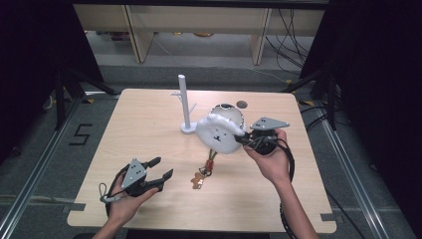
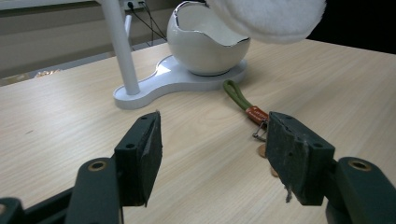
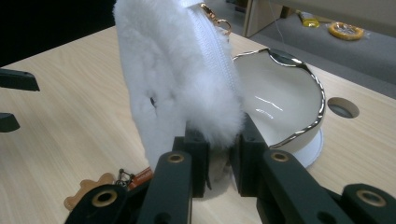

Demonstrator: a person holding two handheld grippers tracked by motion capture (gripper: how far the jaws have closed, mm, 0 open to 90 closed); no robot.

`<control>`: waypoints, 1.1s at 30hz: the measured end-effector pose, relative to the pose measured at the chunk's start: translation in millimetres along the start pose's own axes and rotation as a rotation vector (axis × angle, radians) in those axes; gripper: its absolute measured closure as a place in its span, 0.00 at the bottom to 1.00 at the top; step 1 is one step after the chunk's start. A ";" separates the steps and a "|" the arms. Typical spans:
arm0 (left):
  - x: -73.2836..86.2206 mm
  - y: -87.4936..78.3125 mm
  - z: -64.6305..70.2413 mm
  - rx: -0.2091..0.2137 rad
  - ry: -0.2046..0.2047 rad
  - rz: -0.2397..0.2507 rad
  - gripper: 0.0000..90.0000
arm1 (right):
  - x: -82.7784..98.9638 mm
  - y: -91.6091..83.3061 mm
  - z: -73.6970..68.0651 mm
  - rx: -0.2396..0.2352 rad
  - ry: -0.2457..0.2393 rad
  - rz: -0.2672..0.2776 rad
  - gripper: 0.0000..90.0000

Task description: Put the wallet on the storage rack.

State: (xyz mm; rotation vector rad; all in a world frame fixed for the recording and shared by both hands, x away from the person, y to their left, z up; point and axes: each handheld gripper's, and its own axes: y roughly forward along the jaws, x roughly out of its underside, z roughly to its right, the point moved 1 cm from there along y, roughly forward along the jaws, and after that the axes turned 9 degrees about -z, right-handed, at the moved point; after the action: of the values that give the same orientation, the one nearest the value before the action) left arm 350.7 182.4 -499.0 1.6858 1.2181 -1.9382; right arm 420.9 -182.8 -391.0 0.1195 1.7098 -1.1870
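Fluffy white pouch (image 1: 217, 133) clamped in right tool (image 1: 245, 140), bowl (image 1: 230, 112) half hidden behind

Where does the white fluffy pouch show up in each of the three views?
High view: fluffy pouch right of centre, pinched by the right claw.
Left gripper view: top edge, above the bowl.
Right gripper view: centre-left, between the jaws.
Shared landmark: white egg-shaped bowl.

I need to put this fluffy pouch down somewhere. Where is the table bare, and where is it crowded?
Bare: the table's left half, between the white stand and the open left gripper, and the near right corner. Crowded: around the egg-shaped bowl and the keychain lying under the fluffy pouch that the right gripper holds.
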 end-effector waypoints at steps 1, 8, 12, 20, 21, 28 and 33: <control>1.2 0.1 -0.5 -0.001 -0.001 0.003 0.40 | -0.3 0.5 1.0 0.000 0.005 0.007 0.88; 7.8 2.2 -1.4 -0.011 -0.003 0.014 0.40 | -2.3 -0.9 8.5 0.013 0.011 -0.006 0.88; 10.0 2.5 -0.2 -0.009 -0.006 0.009 0.40 | -5.1 -3.1 10.8 0.017 0.022 -0.005 0.88; 11.2 3.3 -0.1 -0.008 -0.013 0.014 0.40 | -16.6 -3.1 21.9 0.032 0.014 0.000 0.88; 11.4 3.4 -0.4 -0.008 -0.013 0.016 0.40 | -18.2 -2.5 21.9 0.035 0.032 0.005 0.88; 11.8 3.6 -2.0 -0.009 -0.019 0.025 0.40 | -30.2 -1.4 31.9 0.050 0.026 0.012 0.88; 13.0 4.4 -3.1 -0.011 -0.022 0.019 0.40 | -37.7 1.0 38.7 0.049 0.028 0.001 0.88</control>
State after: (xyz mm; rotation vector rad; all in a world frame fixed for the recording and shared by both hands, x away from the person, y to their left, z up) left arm 352.4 186.0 -512.6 1.6610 1.1984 -1.9306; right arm 465.5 -195.2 -363.3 0.1668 1.7051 -1.2319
